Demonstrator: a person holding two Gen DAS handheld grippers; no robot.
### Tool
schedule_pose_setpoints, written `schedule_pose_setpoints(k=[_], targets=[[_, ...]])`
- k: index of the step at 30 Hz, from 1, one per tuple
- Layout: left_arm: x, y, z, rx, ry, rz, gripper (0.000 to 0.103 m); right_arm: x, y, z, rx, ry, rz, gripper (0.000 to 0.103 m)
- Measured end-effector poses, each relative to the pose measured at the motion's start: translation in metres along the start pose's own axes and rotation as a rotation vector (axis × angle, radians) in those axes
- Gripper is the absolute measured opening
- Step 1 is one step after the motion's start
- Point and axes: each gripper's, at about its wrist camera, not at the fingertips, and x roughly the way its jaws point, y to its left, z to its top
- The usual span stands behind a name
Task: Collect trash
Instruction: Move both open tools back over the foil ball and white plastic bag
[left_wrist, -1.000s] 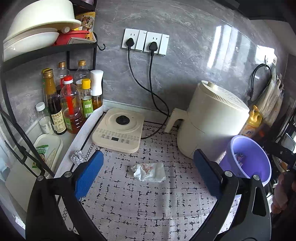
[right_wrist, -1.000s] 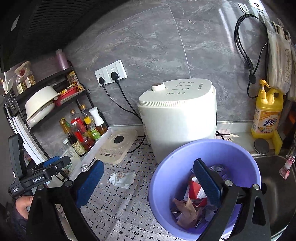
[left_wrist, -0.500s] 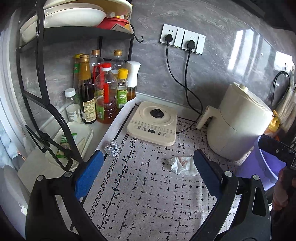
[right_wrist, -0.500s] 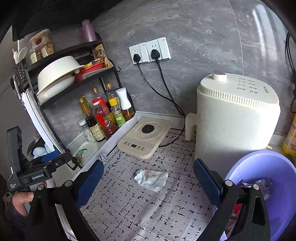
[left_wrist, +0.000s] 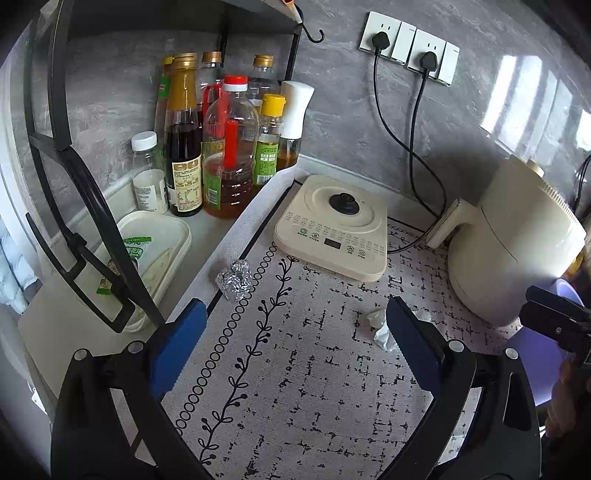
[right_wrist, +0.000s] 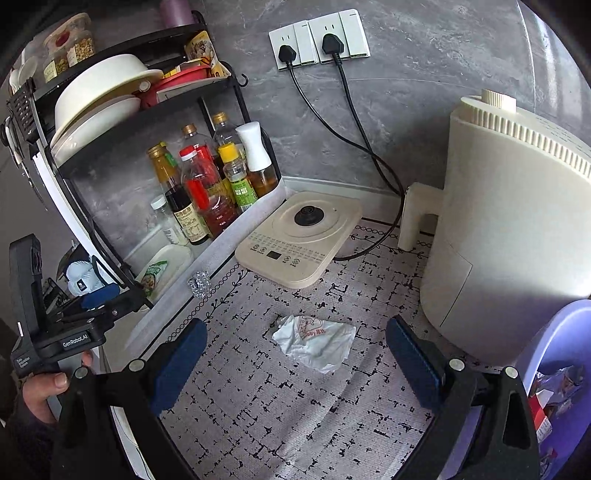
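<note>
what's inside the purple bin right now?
Purple bin is at the right-wrist frame edge: crumpled wrappers and something red and white show. The rest is cropped or hidden.

Grey marbled wall (right_wrist: 424, 74) across the top of frame, glossy with window glare upper right. White sockets (right_wrist: 319, 38) top centre, two black plugs in. Black rack (right_wrist: 122, 110) at left; patterned mat (right_wrist: 295, 387) filling the foreground.
</note>
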Motion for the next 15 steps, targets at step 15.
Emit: schedule_pose_setpoints(k=[15], targets=[[0.084,0.015,-0.003,-0.11,0.103,0.108,0.091,0.073,-0.019,-0.014,0.065,0.144,-0.025,0.093]])
